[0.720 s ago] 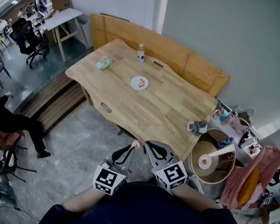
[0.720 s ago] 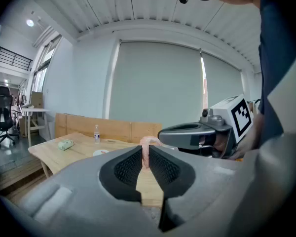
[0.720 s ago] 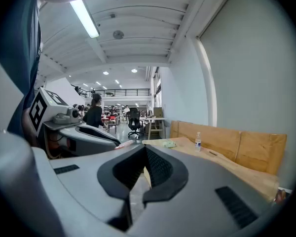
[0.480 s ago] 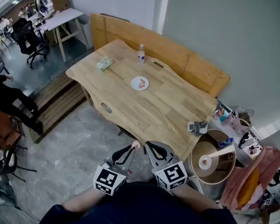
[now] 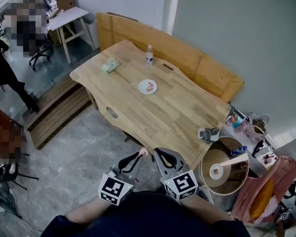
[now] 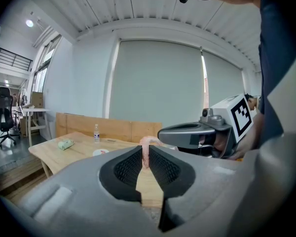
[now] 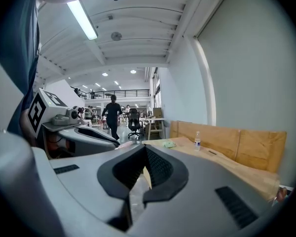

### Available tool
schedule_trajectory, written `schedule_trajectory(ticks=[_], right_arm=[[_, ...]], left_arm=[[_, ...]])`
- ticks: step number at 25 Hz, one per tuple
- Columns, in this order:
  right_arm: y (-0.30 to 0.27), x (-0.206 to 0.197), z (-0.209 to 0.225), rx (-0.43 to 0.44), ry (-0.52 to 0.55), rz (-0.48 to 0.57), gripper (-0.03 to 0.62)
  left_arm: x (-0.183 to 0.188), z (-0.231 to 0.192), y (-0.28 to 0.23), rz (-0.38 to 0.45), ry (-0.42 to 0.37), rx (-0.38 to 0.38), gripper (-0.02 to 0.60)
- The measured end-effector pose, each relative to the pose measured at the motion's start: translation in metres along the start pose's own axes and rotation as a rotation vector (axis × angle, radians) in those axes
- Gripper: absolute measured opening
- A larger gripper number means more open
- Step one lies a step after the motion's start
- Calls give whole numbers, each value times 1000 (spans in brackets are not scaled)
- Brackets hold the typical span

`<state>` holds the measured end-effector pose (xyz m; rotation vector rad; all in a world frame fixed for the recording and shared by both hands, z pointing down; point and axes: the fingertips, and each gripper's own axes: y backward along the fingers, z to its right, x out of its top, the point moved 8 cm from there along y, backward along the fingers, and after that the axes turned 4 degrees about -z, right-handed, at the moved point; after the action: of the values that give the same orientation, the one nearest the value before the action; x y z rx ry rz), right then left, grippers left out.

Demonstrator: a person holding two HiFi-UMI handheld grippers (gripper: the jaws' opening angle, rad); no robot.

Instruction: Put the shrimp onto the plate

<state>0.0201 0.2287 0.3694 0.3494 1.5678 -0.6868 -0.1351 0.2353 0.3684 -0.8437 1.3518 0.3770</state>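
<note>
A white plate [image 5: 147, 87] lies in the middle of the wooden table [image 5: 177, 112], far ahead of both grippers, with an orange-pink shrimp [image 5: 149, 87] on it. Both grippers hang close to the person's body, off the table's near edge. My left gripper [image 5: 139, 155] is shut on a second pink shrimp [image 5: 143, 153], which shows pinched between the jaw tips in the left gripper view [image 6: 146, 151]. The plate [image 6: 100, 152] is small and distant there. My right gripper [image 5: 158, 153] is shut with nothing in it, its jaws meeting in the right gripper view [image 7: 144, 169].
A water bottle [image 5: 148, 56] and a green packet [image 5: 110, 66] stand at the table's far end. A grey device [image 5: 208, 134] lies at its right edge. A wooden bench [image 5: 197, 65] lines the far side. A round drum [image 5: 222, 171] stands right. A person [image 5: 5, 75] walks at left.
The person at the left has walked away toward the back of the room. Both grippers and the held shrimp have stayed where they were.
</note>
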Motion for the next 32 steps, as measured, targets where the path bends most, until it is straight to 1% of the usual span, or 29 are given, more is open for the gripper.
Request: schedule_trajectory(ticks=[8, 13, 19, 24, 32], right_arm=[[16, -3, 21, 26, 0, 7, 9], [23, -10, 36, 55, 2, 8, 9], [22, -16, 51, 77, 5, -5, 9], [-1, -17, 67, 58, 13, -12, 9], [-70, -5, 96, -5, -29, -30, 9]], left_arm=[[7, 18, -11, -10, -1, 35, 46], [6, 27, -24, -16, 15, 75, 46], [10, 27, -39, -11, 13, 92, 46], [10, -1, -59, -2, 22, 85, 46], [26, -81, -110, 1, -12, 9, 46]])
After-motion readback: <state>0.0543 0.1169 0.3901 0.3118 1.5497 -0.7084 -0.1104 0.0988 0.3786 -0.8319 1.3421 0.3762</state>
